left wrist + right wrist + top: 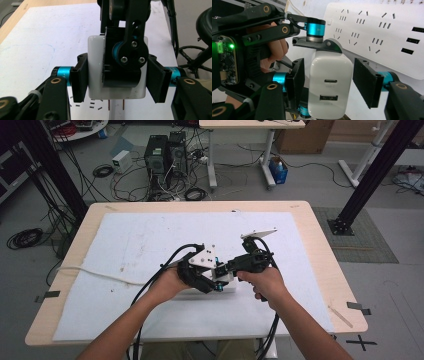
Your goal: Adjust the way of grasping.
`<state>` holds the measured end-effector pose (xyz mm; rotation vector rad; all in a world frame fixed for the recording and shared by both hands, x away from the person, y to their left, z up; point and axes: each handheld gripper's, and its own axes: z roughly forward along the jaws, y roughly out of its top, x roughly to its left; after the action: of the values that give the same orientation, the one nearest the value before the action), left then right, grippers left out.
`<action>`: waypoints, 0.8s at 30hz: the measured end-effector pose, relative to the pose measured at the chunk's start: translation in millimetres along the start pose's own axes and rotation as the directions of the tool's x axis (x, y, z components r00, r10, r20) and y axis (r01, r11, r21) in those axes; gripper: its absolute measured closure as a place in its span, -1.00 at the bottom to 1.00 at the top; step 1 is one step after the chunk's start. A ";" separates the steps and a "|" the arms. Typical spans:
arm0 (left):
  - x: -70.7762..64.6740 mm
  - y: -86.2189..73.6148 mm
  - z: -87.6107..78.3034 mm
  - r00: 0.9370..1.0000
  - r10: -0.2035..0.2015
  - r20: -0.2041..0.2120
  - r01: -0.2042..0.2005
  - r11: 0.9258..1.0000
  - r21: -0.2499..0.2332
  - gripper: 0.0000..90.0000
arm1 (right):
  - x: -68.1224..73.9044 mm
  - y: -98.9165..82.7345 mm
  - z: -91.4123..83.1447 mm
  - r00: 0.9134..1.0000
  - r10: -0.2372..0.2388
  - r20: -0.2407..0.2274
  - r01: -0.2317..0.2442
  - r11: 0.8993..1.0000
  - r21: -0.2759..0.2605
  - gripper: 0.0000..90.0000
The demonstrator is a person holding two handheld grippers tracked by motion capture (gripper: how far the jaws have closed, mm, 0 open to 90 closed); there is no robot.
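two hand-held grippers meet over a white charger above a power strip on the bench

the left hand-held gripper [209, 279] is clamped on the charger [329, 85], a glossy, rounded white plastic block; in the left gripper view its flat black pads press both sides, two copper prongs point down from it, and the right hand-held gripper [125, 65] covers its face. in the right gripper view that hand-held gripper [329, 82] has its matte, grainy black pads either side of the charger, not pressing, jaws just closing; it alone shows the charger's two ports, one oval, one rectangular, faint grey print unreadable. right of and behind the charger lies the white power strip [377, 30] with slotted sockets. the bench [320, 245] under the charger is pale wood beneath a white sheet [140, 240].
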<state>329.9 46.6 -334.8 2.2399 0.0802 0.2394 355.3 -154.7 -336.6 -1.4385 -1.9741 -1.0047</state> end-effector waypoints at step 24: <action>4.5 -6.8 -2.2 0.994 -0.074 -0.083 0.077 0.997 0.028 -0.51 | -8.2 -4.5 -6.4 0.990 -0.141 0.020 0.142 0.988 -0.056 0.38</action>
<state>334.0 53.1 -338.1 2.2530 0.2138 0.2903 353.6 -165.3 -340.1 -1.3552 -2.0996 -1.1229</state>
